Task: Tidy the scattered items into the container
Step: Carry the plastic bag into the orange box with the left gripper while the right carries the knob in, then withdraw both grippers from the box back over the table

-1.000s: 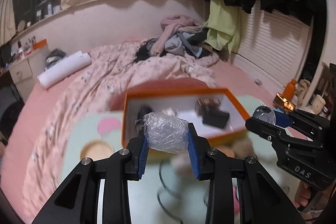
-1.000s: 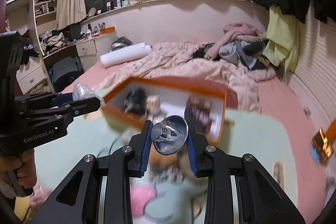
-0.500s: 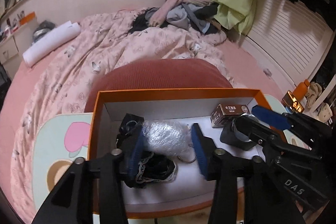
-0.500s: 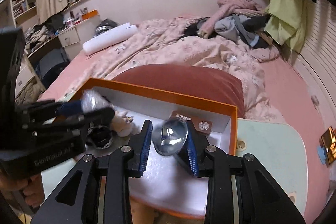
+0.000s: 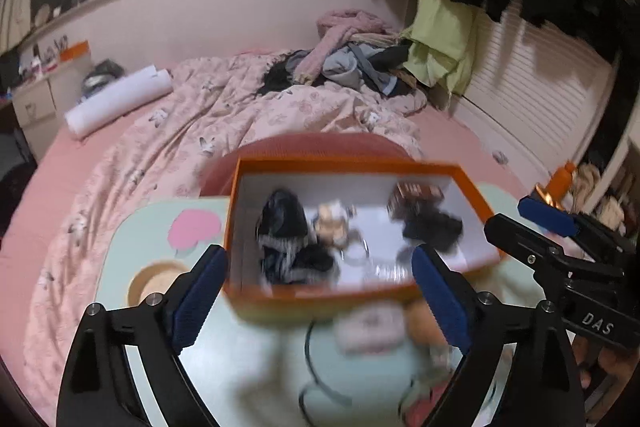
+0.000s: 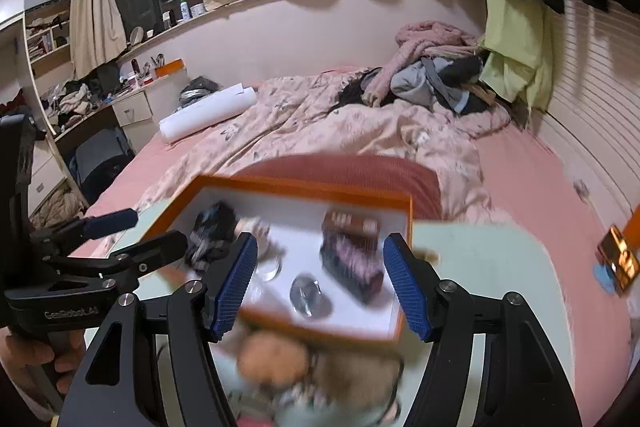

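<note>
The orange box with a white inside stands on the mint-green table. My left gripper hovers at the box's near edge, its jaws opening wide with nothing between the pads. A blurred clear wrapped bundle lies inside near the front wall. My right gripper is also opening and holds nothing. The shiny silver cup lies on the box floor below it. Dark cloth, a brown carton and a dark pouch are also in the box.
On the table in front of the box lie a brown plush, a black cable and a pale pink item. Behind the box are a red cushion and a bed with a pink quilt. Each gripper is beside the other.
Both grippers carried their items over the box and opened. The wrapped bundle and the silver cup dropped inside. Both grippers have since drawn back toward the near edge.
</note>
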Action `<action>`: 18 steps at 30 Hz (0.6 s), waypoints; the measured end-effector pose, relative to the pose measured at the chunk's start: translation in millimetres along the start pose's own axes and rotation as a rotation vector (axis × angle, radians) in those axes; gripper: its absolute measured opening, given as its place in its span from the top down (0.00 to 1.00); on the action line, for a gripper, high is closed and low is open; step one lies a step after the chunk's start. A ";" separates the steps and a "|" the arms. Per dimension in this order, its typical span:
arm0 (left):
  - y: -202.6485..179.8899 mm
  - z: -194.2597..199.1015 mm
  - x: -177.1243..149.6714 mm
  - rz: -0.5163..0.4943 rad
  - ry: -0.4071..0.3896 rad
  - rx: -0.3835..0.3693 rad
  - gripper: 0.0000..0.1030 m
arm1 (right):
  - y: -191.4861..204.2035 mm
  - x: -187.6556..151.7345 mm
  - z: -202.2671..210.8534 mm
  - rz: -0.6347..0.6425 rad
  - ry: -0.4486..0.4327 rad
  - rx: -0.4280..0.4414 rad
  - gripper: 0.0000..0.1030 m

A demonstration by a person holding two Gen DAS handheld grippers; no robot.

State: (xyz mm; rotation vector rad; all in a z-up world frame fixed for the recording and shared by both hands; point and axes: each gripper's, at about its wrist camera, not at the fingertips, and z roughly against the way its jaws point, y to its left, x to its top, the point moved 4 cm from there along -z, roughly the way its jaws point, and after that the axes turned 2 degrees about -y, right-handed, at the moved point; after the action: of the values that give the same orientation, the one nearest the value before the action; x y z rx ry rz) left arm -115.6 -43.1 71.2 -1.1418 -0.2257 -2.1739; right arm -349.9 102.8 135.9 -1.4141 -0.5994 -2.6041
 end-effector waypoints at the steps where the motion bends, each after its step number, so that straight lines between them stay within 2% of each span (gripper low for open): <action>1: -1.9 4.4 -8.7 -0.009 0.003 0.003 0.08 | 2.1 -10.9 6.6 0.004 0.010 -0.025 0.29; 2: -4.2 8.4 -19.3 -0.015 0.007 0.007 0.08 | 2.2 -18.0 10.0 0.010 0.019 -0.050 0.25; 5: -14.3 13.8 -51.8 -0.047 0.040 0.015 0.07 | 7.6 -46.8 21.1 0.037 0.049 -0.080 0.24; 8: -18.6 17.0 -77.7 -0.057 0.056 0.067 0.07 | 9.4 -74.7 27.4 0.038 0.089 -0.098 0.24; 10: -17.5 15.6 -90.5 -0.033 0.080 0.084 0.07 | 8.6 -89.8 26.9 0.032 0.130 -0.105 0.24; 13: -12.4 8.1 -112.7 0.035 0.171 0.069 0.07 | 9.1 -110.6 25.3 0.031 0.165 -0.119 0.24; 14: -13.4 10.7 -115.1 0.018 0.145 0.094 0.07 | 8.2 -115.0 24.6 0.033 0.172 -0.129 0.24; 16: -15.3 8.6 -121.1 -0.021 0.153 0.144 0.05 | 5.7 -123.2 18.9 0.029 0.205 -0.146 0.24; 18: -13.9 8.8 -122.2 -0.017 0.151 0.150 0.04 | 2.7 -128.6 15.8 0.015 0.215 -0.147 0.15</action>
State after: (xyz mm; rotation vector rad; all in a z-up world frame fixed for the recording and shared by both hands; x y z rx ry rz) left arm -69.7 29.5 -17.3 -0.8915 -0.3262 -2.2057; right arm -265.2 95.9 38.0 -1.1456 -0.3752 -2.7886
